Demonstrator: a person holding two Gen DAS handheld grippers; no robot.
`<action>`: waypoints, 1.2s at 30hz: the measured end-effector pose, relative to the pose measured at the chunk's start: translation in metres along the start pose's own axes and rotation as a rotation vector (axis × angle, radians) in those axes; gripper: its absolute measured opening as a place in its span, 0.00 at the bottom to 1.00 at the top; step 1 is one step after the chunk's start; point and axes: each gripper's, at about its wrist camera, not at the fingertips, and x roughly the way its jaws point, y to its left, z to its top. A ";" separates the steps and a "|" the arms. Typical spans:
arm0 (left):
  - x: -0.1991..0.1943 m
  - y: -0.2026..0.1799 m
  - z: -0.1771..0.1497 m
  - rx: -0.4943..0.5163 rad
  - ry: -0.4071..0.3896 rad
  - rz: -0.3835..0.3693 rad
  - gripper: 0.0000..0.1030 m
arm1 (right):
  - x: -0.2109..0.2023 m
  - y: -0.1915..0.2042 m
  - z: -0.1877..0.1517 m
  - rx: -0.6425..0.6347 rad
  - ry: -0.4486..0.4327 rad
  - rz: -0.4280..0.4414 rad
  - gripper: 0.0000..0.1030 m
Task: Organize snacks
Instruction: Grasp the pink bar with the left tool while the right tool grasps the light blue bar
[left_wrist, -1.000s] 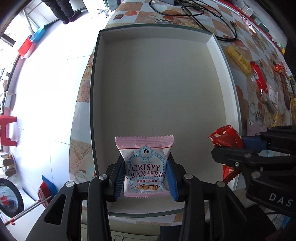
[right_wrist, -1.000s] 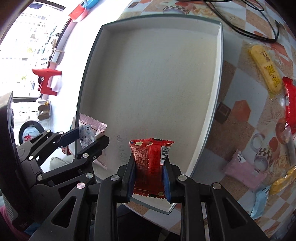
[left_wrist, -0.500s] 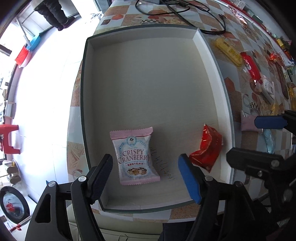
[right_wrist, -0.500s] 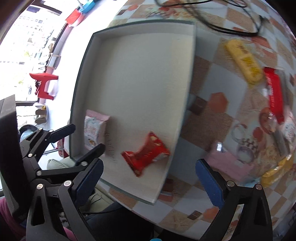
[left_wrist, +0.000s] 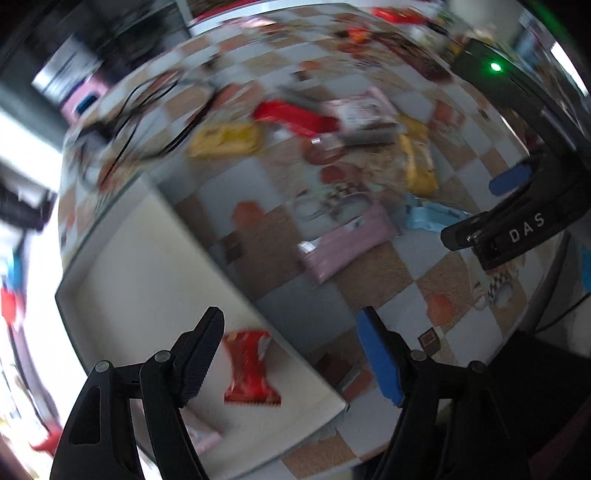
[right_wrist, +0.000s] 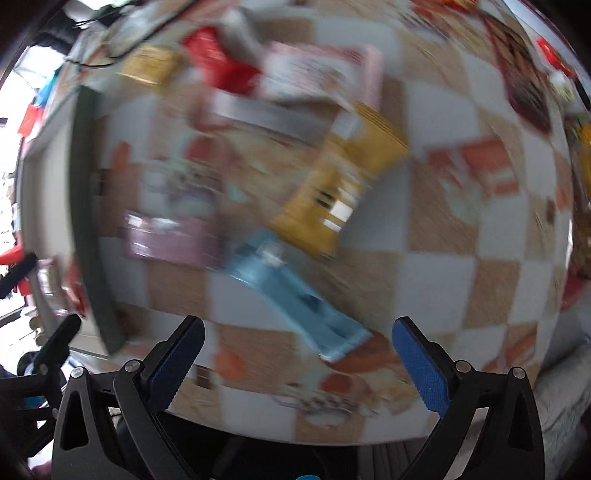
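Observation:
The white tray (left_wrist: 147, 266) sits at the table's left end. A red snack packet (left_wrist: 249, 365) lies in its near corner, and a pink packet (left_wrist: 201, 435) shows partly behind my left finger. My left gripper (left_wrist: 291, 350) is open and empty over the tray's right rim. My right gripper (right_wrist: 297, 354) is open and empty above a light blue packet (right_wrist: 291, 295) on the table. A pink packet (right_wrist: 170, 236) and a yellow packet (right_wrist: 340, 192) lie just beyond it. Both views are blurred by motion.
More snacks lie on the checkered table: a red bar (left_wrist: 295, 114), a yellow bar (left_wrist: 225, 140), a pink-white pack (left_wrist: 362, 107), a yellow pack (left_wrist: 417, 158). Black cables (left_wrist: 147, 110) run at the far left. The tray's dark edge (right_wrist: 88, 221) is left of the right gripper.
Both grippers let go of their packets, which now lie in the tray. Both have swung right, away from the tray and toward the loose snacks on the table.

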 end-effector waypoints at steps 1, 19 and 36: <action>0.004 -0.006 0.007 0.037 0.002 0.005 0.76 | 0.002 -0.005 -0.001 0.007 0.007 -0.004 0.99; 0.086 -0.016 0.059 0.033 0.118 0.120 0.85 | 0.037 0.010 0.009 -0.072 0.006 -0.058 0.99; 0.104 0.045 0.076 -0.304 0.210 0.038 0.86 | 0.028 -0.090 0.036 0.198 -0.002 -0.001 1.00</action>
